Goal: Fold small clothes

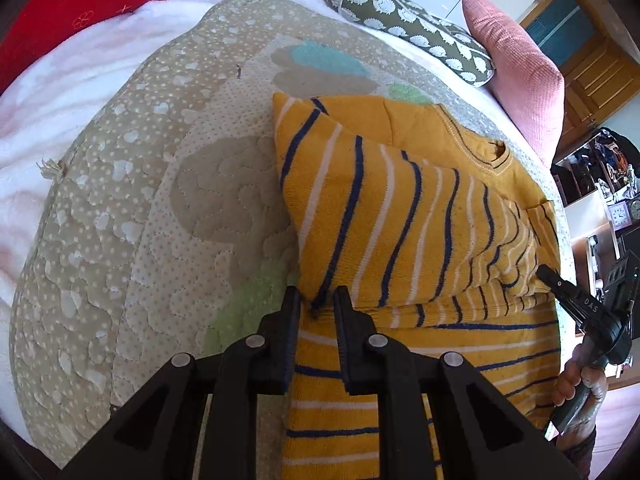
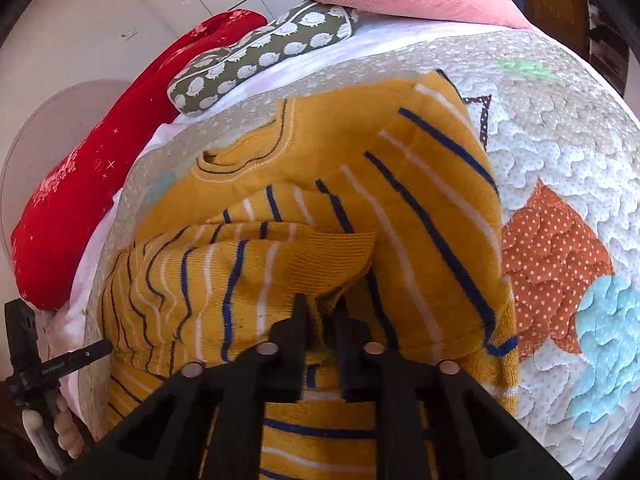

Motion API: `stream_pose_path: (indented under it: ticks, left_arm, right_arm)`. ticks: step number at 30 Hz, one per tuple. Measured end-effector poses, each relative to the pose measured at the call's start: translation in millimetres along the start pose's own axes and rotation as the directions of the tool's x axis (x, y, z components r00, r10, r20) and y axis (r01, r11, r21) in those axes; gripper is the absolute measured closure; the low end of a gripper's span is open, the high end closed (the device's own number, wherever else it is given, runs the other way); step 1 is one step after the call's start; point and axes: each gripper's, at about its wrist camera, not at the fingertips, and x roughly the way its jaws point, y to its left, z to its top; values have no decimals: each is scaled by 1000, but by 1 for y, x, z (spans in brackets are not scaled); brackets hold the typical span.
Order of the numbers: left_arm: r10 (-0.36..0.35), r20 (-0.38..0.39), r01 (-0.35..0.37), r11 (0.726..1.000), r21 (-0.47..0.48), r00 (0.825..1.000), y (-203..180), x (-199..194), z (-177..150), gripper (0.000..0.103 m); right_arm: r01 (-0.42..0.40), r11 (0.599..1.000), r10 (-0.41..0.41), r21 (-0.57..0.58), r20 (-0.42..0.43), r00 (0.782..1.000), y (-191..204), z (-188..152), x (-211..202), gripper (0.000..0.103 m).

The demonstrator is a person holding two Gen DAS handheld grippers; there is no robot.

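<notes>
A small mustard-yellow sweater with navy and white stripes lies on a quilted mat, its sides folded in over the body. It also shows in the right wrist view. My left gripper is shut on a corner of the sweater's folded layer. My right gripper is shut on the ribbed sleeve cuff. The right gripper also shows at the right edge of the left wrist view.
The mat lies on a white blanket. A red pillow, an olive hedgehog-print cushion and a pink pillow lie at the head of the bed. Cluttered shelves stand to the right.
</notes>
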Motion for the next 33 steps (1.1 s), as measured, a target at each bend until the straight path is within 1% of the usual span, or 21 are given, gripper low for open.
stream_pose_path:
  ticks: [2,3,4,5,6,8,10,12,14,16,17,18,19,21,23,25,26,27,28,29,33]
  left_arm:
    - [-7,46,7,1000,2,999,0,-17,-3,82]
    - [-15,65,15,1000,-4,998,0,-22,-2,75]
    - [-24,80,25,1000,-13,997,-1,-27,0,67]
    - [-36,92,38,999,-19,995,-1,-29,1,63]
    - [-45,97,47,999,-18,994,-1,-30,2,62]
    - [-38,80,39,999,-11,996,-5,-23,5,61]
    - [-34,59,35,999,-4,998,-14,-11,10,61]
    - [-39,36,39,999,-2,999,-21,0,16,60]
    - [-14,18,14,1000,21,1000,-31,14,23,48]
    - [39,-3,-39,998,47,999,-37,28,25,48]
    - [52,-30,-49,996,74,998,-42,36,25,67]
    - [71,-54,-65,992,104,996,-46,42,23,83]
    - [104,-61,-96,988,123,993,-48,44,22,86]
    - [150,-34,-143,979,148,988,-53,35,21,86]
    - [222,17,-221,958,180,975,-61,22,20,86]
    - [319,66,-326,919,223,945,-70,17,16,86]
    - [379,84,-388,889,243,922,-73,19,13,86]
    - [418,96,-428,863,267,903,-76,23,11,86]
    - [425,93,-433,855,285,900,-75,28,10,86]
    - [415,81,-419,862,286,906,-71,31,9,86]
    - [296,69,-304,930,207,953,-57,19,4,83]
  right_arm:
    - [-1,1000,1,-1,66,998,-4,7,-18,94]
    - [9,1000,-10,10,100,995,-9,12,-29,94]
    - [25,999,-29,31,128,991,-15,15,-38,95]
    - [50,997,-58,56,146,988,-24,18,-46,95]
    - [80,994,-92,81,156,984,-33,21,-50,96]
    - [128,985,-144,113,148,978,-49,22,-52,96]
    - [203,973,-217,113,124,968,-59,18,-48,98]
    - [227,969,-237,102,100,966,-66,12,-44,98]
    - [220,968,-232,119,90,969,-73,6,-45,98]
    - [206,970,-222,131,120,968,-73,1,-52,98]
    - [190,973,-206,128,127,970,-72,0,-56,98]
    - [176,977,-192,124,133,972,-71,-2,-60,97]
    - [168,979,-184,119,140,973,-69,-4,-64,97]
    - [165,980,-181,112,149,972,-65,-6,-68,97]
    - [168,979,-185,117,152,971,-68,-10,-72,97]
    - [195,973,-214,124,162,963,-73,-14,-76,97]
    - [209,970,-229,127,167,959,-75,-15,-77,97]
    - [211,969,-232,132,172,958,-76,-16,-77,97]
    - [194,971,-218,143,177,960,-77,-15,-77,97]
    - [161,975,-189,156,182,965,-77,-15,-77,97]
    - [-13,988,-16,153,186,982,-63,-9,-72,97]
